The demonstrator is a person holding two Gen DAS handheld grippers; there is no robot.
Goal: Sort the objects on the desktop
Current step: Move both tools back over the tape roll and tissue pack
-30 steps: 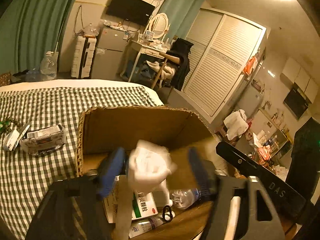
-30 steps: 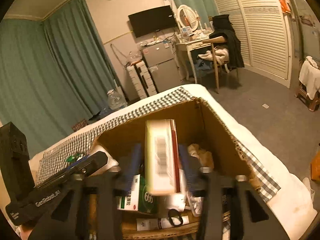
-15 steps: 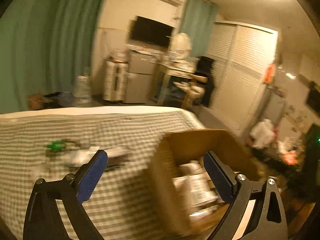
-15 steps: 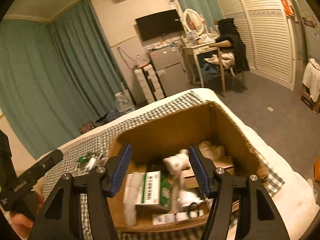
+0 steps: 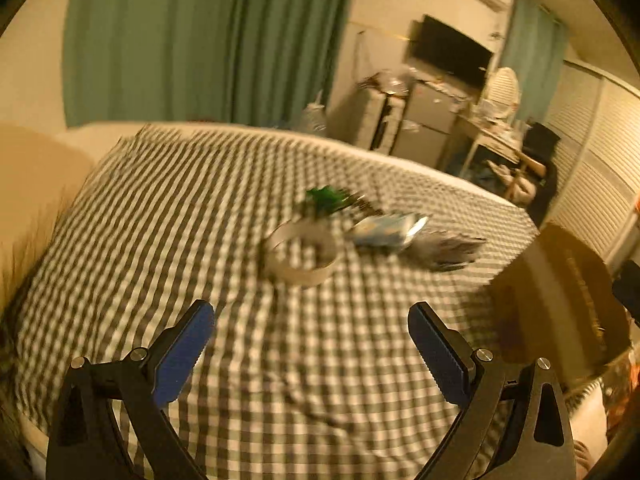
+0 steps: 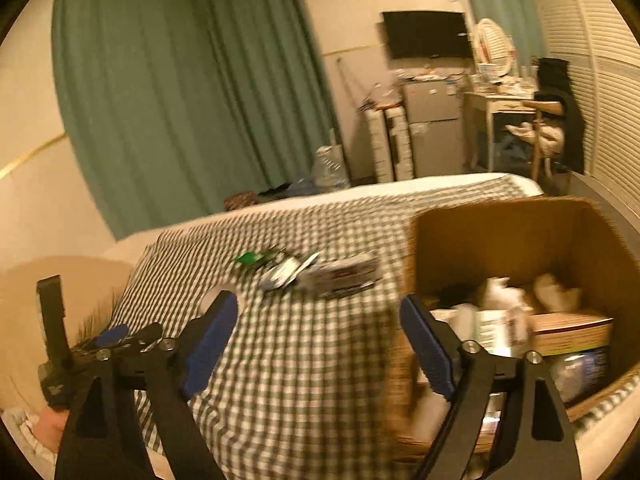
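While both tools, the left tool (image 5: 310, 320) and right tool (image 6: 318, 316), gape empty, blurred clutter (image 5: 360, 228) lies on the checked bedspread (image 5: 200, 220) beside a cardboard box (image 6: 520, 232); green curtains (image 6: 180, 80) hang behind.

Ahead of me hang green curtains (image 6: 168, 92); a dark television (image 6: 426, 34) is mounted on the wall above a small grey fridge (image 6: 434, 128), a wooden chair (image 6: 546, 132) alongside.

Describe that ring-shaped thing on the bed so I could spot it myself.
Start at the checked bedspread and find the small cluster of clutter near its middle. The pale tape roll lies at the cluster's near edge, beside a silvery-blue packet; it alone is a hollow ring.
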